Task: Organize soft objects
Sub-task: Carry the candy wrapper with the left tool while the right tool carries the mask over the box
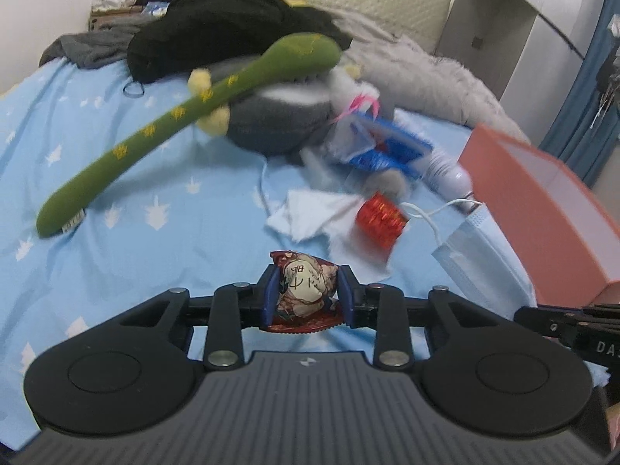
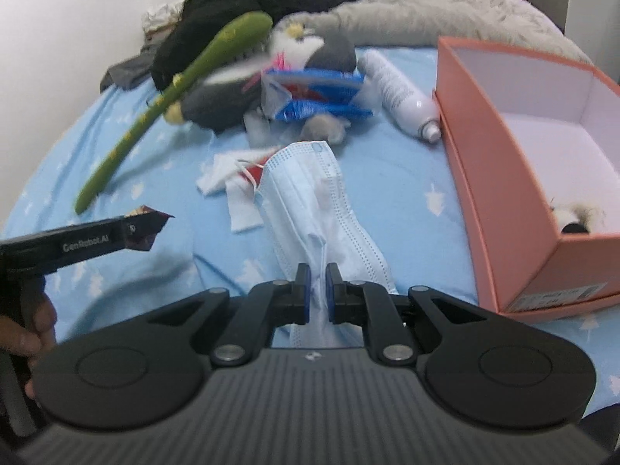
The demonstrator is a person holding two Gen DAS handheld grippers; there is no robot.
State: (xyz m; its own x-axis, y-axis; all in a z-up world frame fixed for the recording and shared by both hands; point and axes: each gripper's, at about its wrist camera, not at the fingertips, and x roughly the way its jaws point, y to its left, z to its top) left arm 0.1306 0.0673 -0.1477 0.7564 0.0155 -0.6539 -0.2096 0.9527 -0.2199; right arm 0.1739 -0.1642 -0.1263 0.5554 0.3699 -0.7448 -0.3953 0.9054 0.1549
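Observation:
My left gripper is shut on a puffy red snack packet with a printed figure, held just above the blue star-print bedsheet. In the right wrist view that same gripper shows from the side at the left, with the packet's corner sticking out. My right gripper is shut on the near end of a light blue face mask, which trails away across the sheet. The mask hangs at the right of the left wrist view, next to a pink box.
The open pink box holds a small black-and-white fluffy thing. A green plush snake, a grey plush toy, blue packets, a white bottle, white tissues and black clothes lie behind. A hand holds the left gripper's handle.

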